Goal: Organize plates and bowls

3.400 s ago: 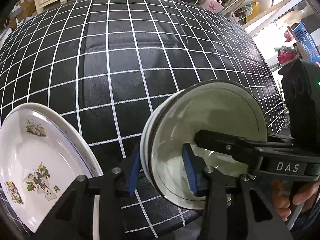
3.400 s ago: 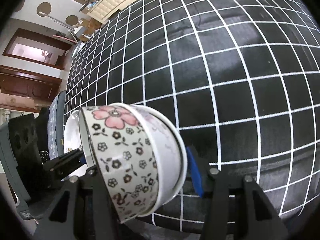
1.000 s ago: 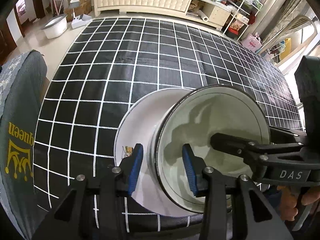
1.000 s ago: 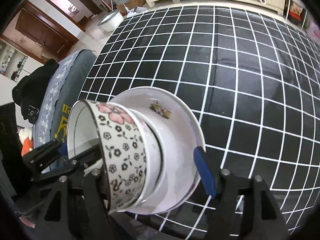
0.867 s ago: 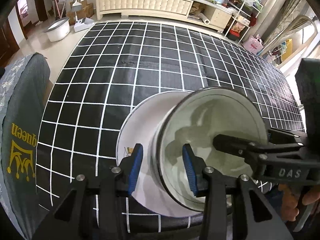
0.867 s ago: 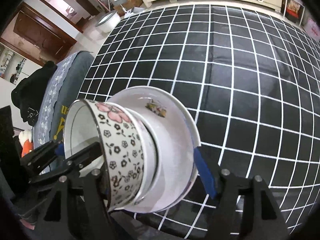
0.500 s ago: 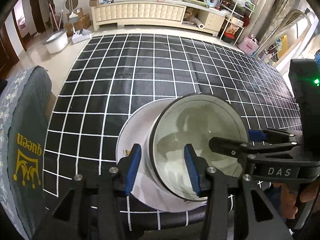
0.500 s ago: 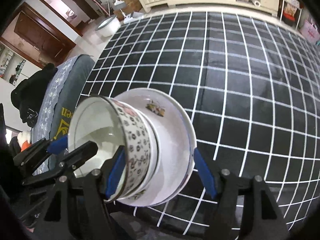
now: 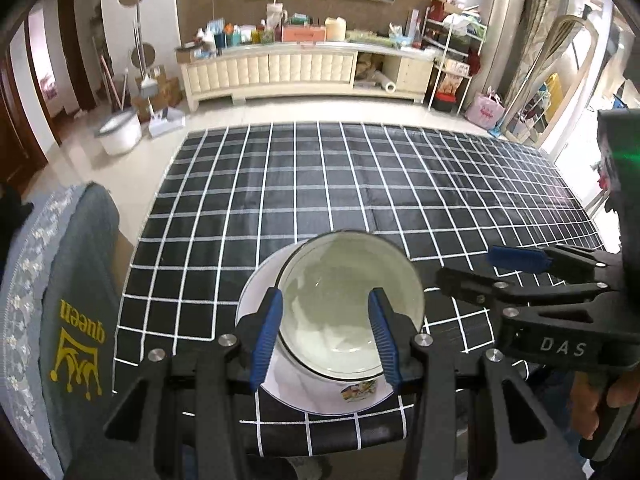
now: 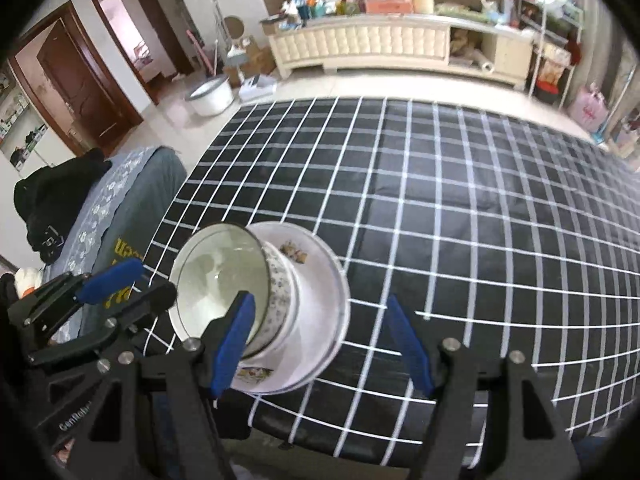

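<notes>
A flower-patterned bowl point(image 9: 350, 304) stands upright, nested in another bowl, on a white plate point(image 9: 360, 392) with small pictures near the table's front left edge. It also shows in the right wrist view point(image 10: 224, 280) on the plate point(image 10: 320, 300). My left gripper point(image 9: 326, 332) is open and empty, raised above and just in front of the bowl. My right gripper point(image 10: 320, 340) is open and empty, pulled back to the bowl's right; its fingers show in the left wrist view point(image 9: 516, 258).
The table wears a black cloth with a white grid point(image 9: 360, 184). A grey-covered chair point(image 9: 68, 320) stands at the table's left edge. A cream sideboard point(image 9: 272, 72) and a white basin point(image 9: 120, 136) stand on the floor beyond.
Both grippers have opened and let go of the bowl stack, which now rests upright on the plate. Both have lifted and drawn back toward me.
</notes>
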`<state>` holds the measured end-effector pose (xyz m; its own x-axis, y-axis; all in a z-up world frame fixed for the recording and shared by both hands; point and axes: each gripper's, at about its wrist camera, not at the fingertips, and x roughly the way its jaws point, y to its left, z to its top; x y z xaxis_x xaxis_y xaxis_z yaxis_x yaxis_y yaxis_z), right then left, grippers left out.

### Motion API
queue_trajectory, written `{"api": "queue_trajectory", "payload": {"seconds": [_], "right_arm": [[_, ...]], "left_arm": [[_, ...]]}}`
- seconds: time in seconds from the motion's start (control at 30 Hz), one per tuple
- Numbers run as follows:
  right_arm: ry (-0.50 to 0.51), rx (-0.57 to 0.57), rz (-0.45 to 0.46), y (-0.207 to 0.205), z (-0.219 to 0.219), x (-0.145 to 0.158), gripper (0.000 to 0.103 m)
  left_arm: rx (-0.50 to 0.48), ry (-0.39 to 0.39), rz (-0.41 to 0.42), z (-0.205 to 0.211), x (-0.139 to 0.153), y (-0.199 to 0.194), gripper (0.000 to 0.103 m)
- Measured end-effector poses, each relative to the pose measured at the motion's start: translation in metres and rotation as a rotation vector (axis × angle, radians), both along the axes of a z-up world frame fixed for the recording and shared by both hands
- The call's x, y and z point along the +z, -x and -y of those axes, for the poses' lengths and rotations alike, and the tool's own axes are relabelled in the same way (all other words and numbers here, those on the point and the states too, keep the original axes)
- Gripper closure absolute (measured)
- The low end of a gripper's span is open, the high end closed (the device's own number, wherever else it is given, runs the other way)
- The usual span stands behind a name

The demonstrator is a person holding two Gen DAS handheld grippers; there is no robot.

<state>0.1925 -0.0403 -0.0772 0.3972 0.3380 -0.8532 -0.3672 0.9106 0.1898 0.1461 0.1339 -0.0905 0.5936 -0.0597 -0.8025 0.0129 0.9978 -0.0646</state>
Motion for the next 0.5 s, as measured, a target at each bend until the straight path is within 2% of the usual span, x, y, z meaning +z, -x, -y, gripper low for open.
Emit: {"api": "queue_trajectory", "payload": {"seconds": [0.17, 0.3, 0.43, 0.47, 0.5], "right_arm": [[0.055, -0.047, 0.110, 0.018, 0.018, 0.021, 0.030], [0.082, -0.074, 0.221, 0.038, 0.026, 0.043, 0.028], [0.109, -0.085, 0.327, 0.061, 0.034, 0.066, 0.027], [0.113, -0.082, 0.349, 0.067, 0.036, 0.071, 0.027], [0.112, -0.083, 0.370, 0.073, 0.038, 0.075, 0.027]], "left_arm": [[0.026, -0.020, 0.073, 0.008, 0.018, 0.016, 0.061], [0.016, -0.032, 0.183, 0.020, 0.039, 0.041, 0.061], [-0.003, -0.045, 0.242, 0.033, 0.055, 0.060, 0.061], [-0.016, -0.054, 0.258, 0.038, 0.060, 0.066, 0.060], [-0.028, -0.063, 0.273, 0.043, 0.064, 0.071, 0.051]]}}
